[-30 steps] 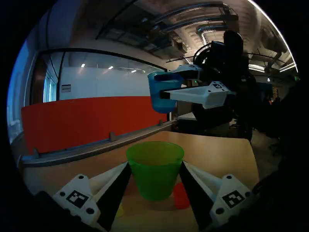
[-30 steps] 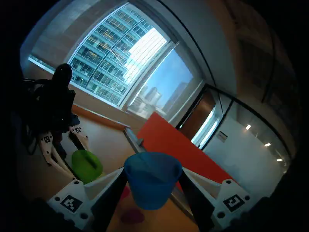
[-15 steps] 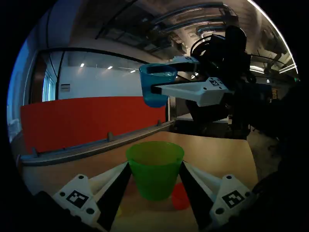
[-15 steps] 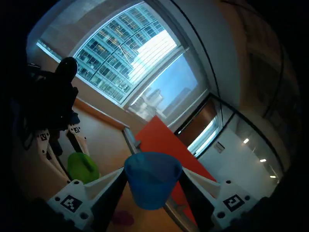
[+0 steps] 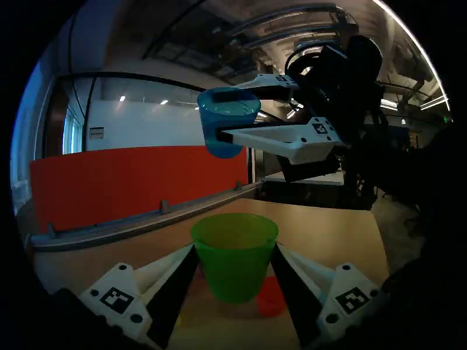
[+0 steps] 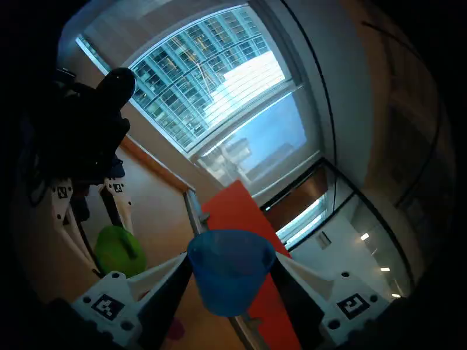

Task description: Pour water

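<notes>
A green plastic cup [image 5: 234, 255] stands upright between the fingers of my left gripper [image 5: 234, 265], which is shut on it just above the wooden table [image 5: 327, 227]. Higher up and a little left of centre in the left gripper view, a blue cup [image 5: 225, 121] is held by my right gripper [image 5: 251, 116] and leans toward the left. In the right gripper view the blue cup [image 6: 229, 269] fills the centre, with my right gripper [image 6: 230, 277] shut on it. The green cup [image 6: 119, 251] and the left gripper [image 6: 96, 233] lie lower left there.
An orange partition [image 5: 140, 178] with a metal rail [image 5: 157, 213] runs along the table's far edge. A small red object [image 5: 271, 296] lies on the table behind the green cup. A dark-clad person [image 5: 350, 116] stands at the right. Large windows [image 6: 204, 93] rise behind.
My right gripper has carried the blue cup up and to the left, closer over the green cup, and tilted it further. The left gripper and green cup have stayed still.
</notes>
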Demonstrator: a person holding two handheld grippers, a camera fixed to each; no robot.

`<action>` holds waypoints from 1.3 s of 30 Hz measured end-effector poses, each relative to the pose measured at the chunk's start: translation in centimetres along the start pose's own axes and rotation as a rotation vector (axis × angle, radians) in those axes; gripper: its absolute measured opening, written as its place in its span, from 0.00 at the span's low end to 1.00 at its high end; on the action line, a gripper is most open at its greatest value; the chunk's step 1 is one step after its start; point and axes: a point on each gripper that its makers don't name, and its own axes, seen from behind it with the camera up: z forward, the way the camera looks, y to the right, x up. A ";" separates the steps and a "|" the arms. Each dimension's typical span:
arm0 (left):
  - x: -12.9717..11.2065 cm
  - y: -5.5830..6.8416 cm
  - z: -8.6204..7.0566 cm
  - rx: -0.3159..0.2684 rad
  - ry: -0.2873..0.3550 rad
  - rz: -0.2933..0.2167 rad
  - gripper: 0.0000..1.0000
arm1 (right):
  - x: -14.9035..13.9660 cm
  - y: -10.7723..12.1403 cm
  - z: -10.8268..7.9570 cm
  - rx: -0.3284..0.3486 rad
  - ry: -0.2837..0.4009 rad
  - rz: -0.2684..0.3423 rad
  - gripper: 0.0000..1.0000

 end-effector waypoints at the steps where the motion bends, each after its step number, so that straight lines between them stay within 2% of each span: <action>1: 0.1 0.1 0.0 -0.001 0.001 0.001 0.83 | 0.1 0.0 0.0 0.000 0.002 -0.010 0.91; 29: 1.0 1.2 -0.4 -0.021 0.011 0.016 0.83 | 1.7 0.7 0.4 -0.032 0.018 -0.208 0.91; 39: 1.1 1.1 -0.5 -0.019 0.009 0.021 0.83 | 1.6 1.0 0.3 -0.047 0.016 -0.249 0.91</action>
